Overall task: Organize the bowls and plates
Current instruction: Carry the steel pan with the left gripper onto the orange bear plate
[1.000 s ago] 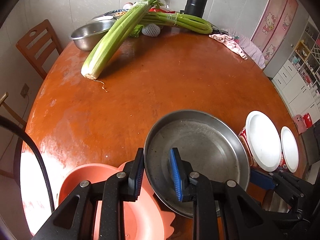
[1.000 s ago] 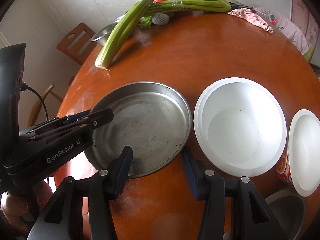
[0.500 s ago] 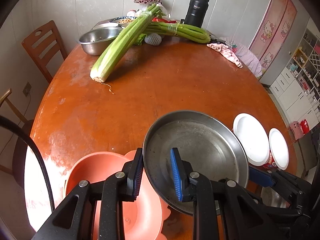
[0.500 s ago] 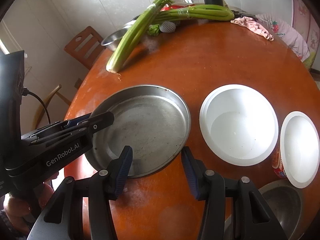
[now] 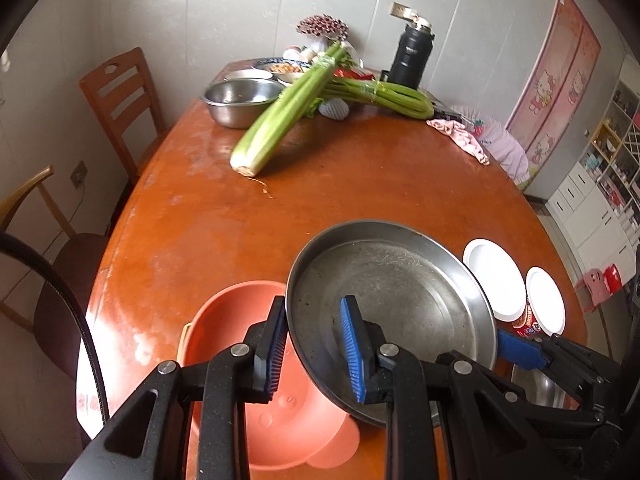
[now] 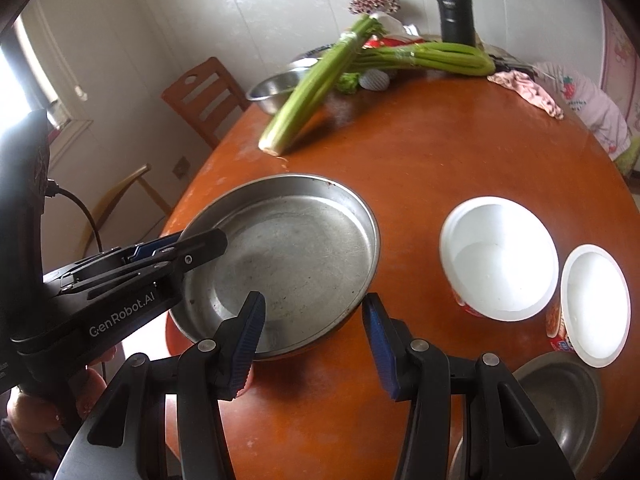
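Soft daylight from a window (blown out), table [image 5: 360, 184] glare, fisheye-dark corners, slight blur

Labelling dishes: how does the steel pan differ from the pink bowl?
The steel pan is grey metal, wide and shallow; the pink bowl is plastic and deeper. The pan is clamped at its rim in the left tongs and tilted above the bowl; the bowl sits free on the table. Both are empty.

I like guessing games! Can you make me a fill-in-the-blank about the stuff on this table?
The left gripper pinches the rim of the round ___ pan.
Partly under that pan sits a ___ plastic bowl.
The right gripper is ___, holding nothing.
The long green vegetable is ___.

Missing words: metal; pink; open; celery
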Available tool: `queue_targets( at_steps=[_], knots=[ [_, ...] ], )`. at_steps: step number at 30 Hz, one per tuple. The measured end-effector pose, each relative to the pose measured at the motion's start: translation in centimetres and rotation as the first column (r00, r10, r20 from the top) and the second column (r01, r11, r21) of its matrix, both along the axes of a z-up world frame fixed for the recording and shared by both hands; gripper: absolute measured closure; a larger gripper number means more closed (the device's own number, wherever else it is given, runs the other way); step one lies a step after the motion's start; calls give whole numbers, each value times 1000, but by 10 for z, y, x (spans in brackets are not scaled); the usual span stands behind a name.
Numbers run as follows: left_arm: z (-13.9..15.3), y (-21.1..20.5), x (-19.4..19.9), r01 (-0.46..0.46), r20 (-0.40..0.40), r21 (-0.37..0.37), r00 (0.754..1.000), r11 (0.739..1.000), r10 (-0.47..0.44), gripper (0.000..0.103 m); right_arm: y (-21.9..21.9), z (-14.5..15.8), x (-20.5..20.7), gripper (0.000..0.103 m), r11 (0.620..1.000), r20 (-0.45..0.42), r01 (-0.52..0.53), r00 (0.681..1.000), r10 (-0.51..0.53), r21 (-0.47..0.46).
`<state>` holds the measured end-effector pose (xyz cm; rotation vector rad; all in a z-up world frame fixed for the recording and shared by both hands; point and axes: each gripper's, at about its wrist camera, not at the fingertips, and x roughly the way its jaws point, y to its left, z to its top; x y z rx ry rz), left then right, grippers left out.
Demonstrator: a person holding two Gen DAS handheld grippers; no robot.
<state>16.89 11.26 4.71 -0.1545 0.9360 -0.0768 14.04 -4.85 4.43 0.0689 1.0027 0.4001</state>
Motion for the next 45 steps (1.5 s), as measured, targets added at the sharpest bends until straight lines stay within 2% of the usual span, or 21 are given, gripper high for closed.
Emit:
queue_targets(
  at_steps=[9,20,45],
  knots=[
    [8,25,-24,-51,37,-11,998,999,51,77,24,10,-12,50,998,30,-62,998,62,-2],
    [9,48,-41,-93,56,-14,994,996,94,77,44,6,-20,50,994,37,-112,993,112,-5],
    [-19,81,-47,-125,20,-1,992,992,125,77,87,-23,-17,50,983,-3,-175,984,175,-63]
  ],
)
